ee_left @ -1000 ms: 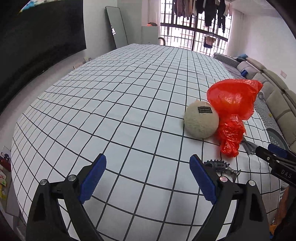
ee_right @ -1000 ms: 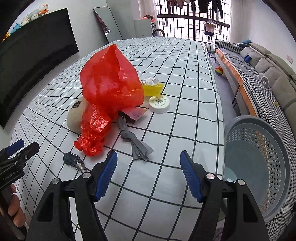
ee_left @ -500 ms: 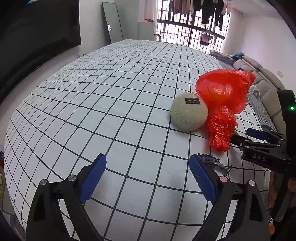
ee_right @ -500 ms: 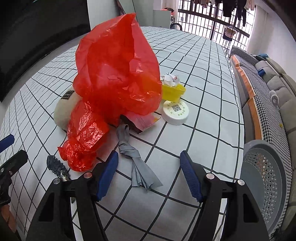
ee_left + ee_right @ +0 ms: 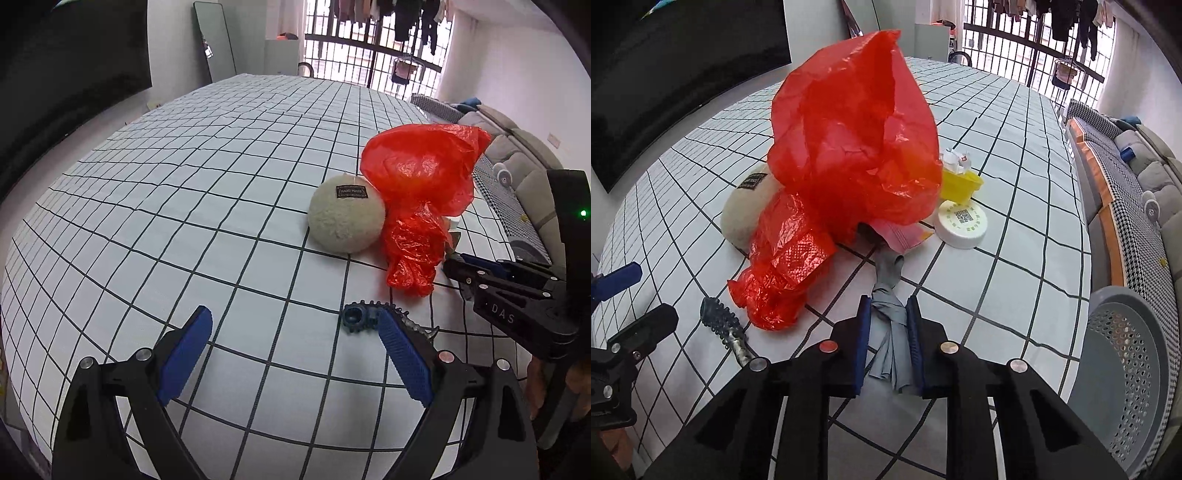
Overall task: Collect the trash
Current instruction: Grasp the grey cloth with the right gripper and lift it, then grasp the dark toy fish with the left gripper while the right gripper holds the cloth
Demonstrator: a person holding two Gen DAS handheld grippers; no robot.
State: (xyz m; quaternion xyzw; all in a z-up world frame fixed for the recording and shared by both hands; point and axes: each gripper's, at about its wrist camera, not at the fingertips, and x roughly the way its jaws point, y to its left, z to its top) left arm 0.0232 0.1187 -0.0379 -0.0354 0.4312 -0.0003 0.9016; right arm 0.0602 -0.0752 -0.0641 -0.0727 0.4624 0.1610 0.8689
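The right gripper is clamping its jaws on the grey rag lying by the red bag, and it wants lifting clear toward the basket while the left gripper is hanging wide open.

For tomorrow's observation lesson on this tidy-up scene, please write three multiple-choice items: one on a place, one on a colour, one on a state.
1. Where does the fuzzy ball lie?
A. against the red plastic bag
B. inside the basket
C. on the sofa

2. What colour is the small tub behind the white round lid?
A. green
B. yellow
C. black

3. What is the right tool doing?
A. standing open over bare cloth
B. closed on the grey knotted cloth
C. holding the lid

Answers:
1 A, ball touches the bag.
2 B, tub is clearly yellow.
3 B, both blue pads press the cloth.
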